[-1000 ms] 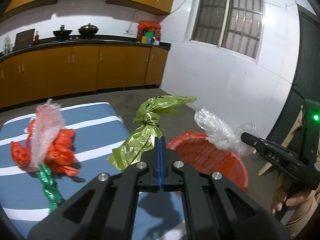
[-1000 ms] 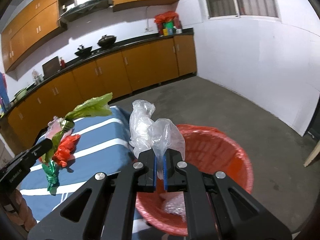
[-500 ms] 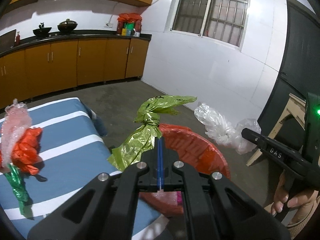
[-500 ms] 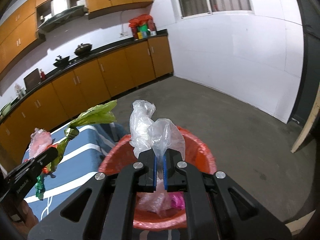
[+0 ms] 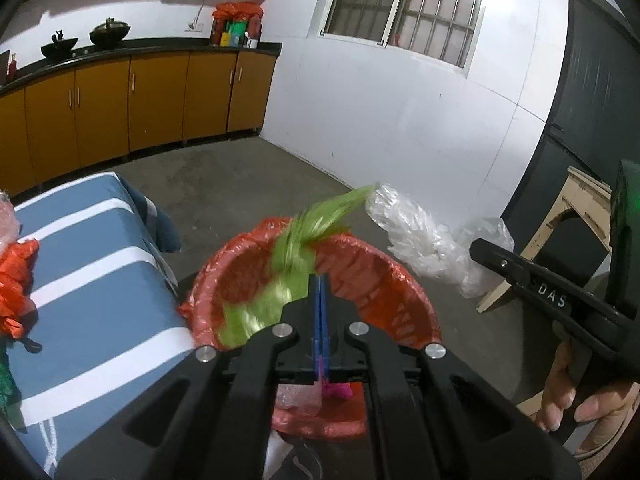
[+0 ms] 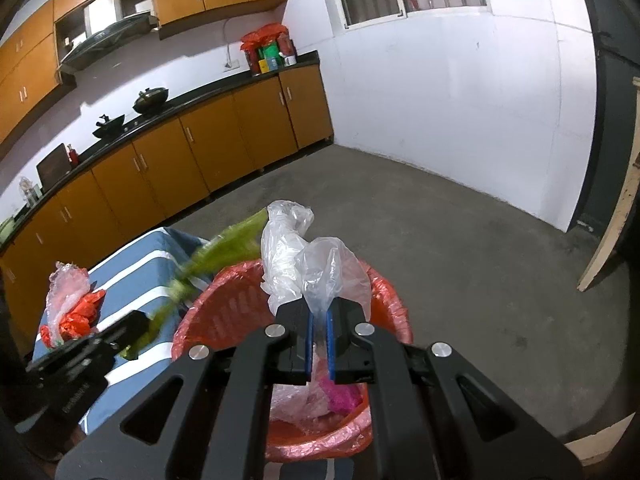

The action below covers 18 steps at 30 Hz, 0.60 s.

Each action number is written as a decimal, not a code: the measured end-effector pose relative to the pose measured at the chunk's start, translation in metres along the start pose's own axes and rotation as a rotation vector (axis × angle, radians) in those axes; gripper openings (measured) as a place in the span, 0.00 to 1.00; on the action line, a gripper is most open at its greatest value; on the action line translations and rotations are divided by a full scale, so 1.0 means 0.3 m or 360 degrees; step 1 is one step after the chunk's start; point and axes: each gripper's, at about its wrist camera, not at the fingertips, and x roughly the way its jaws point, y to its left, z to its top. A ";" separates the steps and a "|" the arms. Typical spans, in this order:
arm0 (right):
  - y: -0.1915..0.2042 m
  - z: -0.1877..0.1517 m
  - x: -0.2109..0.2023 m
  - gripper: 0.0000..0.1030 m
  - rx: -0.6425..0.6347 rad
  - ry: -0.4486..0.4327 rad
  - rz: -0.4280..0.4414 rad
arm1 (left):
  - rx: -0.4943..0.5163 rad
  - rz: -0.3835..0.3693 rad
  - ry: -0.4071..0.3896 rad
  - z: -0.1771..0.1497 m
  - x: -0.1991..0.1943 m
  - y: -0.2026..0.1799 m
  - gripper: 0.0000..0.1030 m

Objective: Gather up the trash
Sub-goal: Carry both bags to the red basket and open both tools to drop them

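Red-lined bin [image 6: 384,292] holds clear wrap and pink scrap [image 6: 340,396]. Left gripper [image 5: 320,292] clamps blurred green bag [image 5: 288,264]; right gripper [image 6: 319,320] pinches clear bag [image 6: 316,260], both over bin. Remaining trash [image 6: 72,304] at 9 o'clock on striped table [image 6: 136,264].

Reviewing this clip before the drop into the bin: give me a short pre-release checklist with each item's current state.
1. Left gripper shut on the green bag: ok.
2. Right gripper pinching the clear bag: ok, film sits between the pads.
3. Green bag over the red-lined bin: ok, though motion-blurred.
4. Clear bag over the bin: ok in the right wrist view.
5. Room left in the bin: ok, only a little trash at the bottom.
6. Table trash cleared: not ok, the orange bag remains on the striped cloth.
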 end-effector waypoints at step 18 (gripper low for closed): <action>0.047 -0.022 0.002 0.40 -0.0115 -0.0003 0.0002 | -0.0076 0.0326 -0.0086 -0.063 -0.134 0.188 0.47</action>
